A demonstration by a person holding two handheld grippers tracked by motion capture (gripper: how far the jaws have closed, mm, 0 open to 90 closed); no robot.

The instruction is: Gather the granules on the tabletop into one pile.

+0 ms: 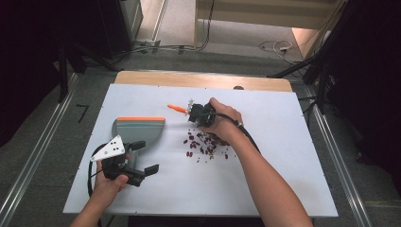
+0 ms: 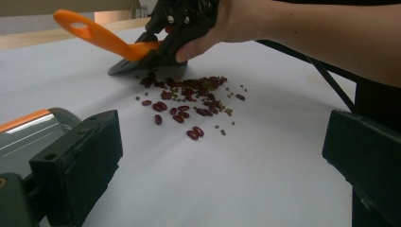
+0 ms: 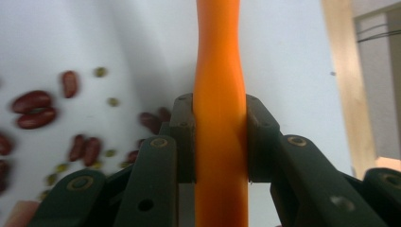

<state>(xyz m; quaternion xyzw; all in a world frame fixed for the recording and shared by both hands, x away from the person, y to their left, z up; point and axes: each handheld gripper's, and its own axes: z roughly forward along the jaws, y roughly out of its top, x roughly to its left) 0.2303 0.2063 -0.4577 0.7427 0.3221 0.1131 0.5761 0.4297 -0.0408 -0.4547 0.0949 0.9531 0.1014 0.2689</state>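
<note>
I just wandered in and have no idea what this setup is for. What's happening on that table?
A person is sweeping up spilled beans on a white table. The right gripper is shut on the orange handle of a small brush, whose dark head rests on the table at the edge of the pile. The left gripper, fingers open, waits beside a grey dustpan with an orange edge. The red and small green beans all lie loose on the table.
</note>
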